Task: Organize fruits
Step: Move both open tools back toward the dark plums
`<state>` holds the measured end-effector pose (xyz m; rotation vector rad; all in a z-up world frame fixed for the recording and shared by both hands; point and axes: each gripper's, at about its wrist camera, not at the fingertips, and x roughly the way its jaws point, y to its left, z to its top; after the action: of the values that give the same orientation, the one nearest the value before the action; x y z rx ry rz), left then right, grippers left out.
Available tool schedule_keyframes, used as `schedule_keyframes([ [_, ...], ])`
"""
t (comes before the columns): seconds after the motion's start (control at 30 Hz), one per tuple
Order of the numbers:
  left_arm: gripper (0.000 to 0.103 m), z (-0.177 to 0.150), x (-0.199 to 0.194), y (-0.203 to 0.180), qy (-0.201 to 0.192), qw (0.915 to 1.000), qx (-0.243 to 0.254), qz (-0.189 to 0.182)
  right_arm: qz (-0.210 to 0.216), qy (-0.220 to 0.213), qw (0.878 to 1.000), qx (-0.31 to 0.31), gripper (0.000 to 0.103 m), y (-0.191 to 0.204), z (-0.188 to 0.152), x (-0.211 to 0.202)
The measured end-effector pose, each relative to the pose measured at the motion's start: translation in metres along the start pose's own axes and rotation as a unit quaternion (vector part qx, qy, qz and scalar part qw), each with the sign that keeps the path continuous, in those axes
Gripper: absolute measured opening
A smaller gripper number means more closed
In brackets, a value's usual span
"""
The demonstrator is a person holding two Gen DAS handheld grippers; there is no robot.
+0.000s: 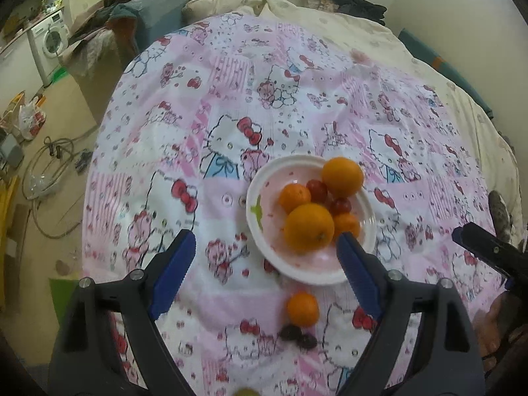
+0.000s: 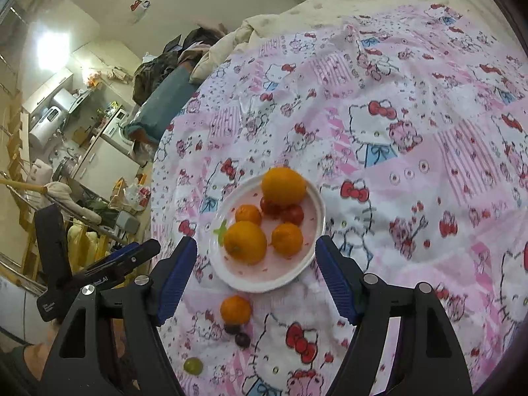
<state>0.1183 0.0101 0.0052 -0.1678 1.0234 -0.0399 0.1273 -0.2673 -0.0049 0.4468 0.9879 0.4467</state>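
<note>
A white plate (image 1: 264, 231) (image 2: 310, 257) on the Hello Kitty bedspread holds two big oranges (image 1: 308, 227) (image 2: 246, 242), small mandarins (image 1: 294, 196) (image 2: 287, 239) and red grapes (image 1: 316, 189) (image 2: 293, 214). One mandarin (image 1: 302, 308) (image 2: 235, 310) and two dark grapes (image 1: 298, 335) (image 2: 238, 335) lie on the cloth in front of the plate. A green grape (image 2: 193, 365) lies nearer still. My left gripper (image 1: 265, 270) is open and empty above the loose mandarin. My right gripper (image 2: 255, 275) is open and empty over the plate's near edge.
The pink bedspread (image 1: 231, 99) covers a bed with a cream duvet (image 1: 363, 23) at the far end. A cluttered floor with a washing machine (image 1: 49, 39), cables and bags lies to the left. The other gripper (image 1: 485, 254) (image 2: 99, 270) shows at each view's edge.
</note>
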Motion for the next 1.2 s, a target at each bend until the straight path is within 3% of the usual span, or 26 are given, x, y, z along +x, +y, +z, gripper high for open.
schedule_keyframes([
  [0.17,0.085,-0.020,-0.017,0.003,-0.012,0.9996,0.009,0.023,-0.011,0.017,1.000,0.006,0.077,-0.001,-0.018,0.002],
  [0.23,0.092,-0.024,-0.023,0.008,-0.021,0.9993,0.001,0.032,-0.011,0.027,0.999,0.015,0.077,-0.003,-0.026,0.005],
  [0.37,0.095,-0.034,-0.022,0.016,-0.004,0.9996,-0.017,0.020,-0.010,0.049,0.998,0.030,0.077,-0.005,-0.041,0.013],
  [0.67,0.095,-0.049,-0.006,0.037,0.024,0.9965,-0.062,0.051,-0.012,0.112,0.992,0.055,0.077,-0.011,-0.061,0.050],
  [0.83,0.095,-0.049,-0.002,0.042,0.035,0.9956,-0.073,0.049,-0.027,0.156,0.987,0.016,0.076,0.005,-0.077,0.081],
  [0.97,0.095,-0.047,0.002,0.042,0.045,0.9951,-0.075,0.046,-0.037,0.201,0.977,-0.060,0.057,0.030,-0.097,0.110],
  [1.2,0.095,-0.047,0.005,0.040,0.057,0.9947,-0.077,0.037,-0.077,0.226,0.956,-0.170,0.052,0.053,-0.121,0.138],
])
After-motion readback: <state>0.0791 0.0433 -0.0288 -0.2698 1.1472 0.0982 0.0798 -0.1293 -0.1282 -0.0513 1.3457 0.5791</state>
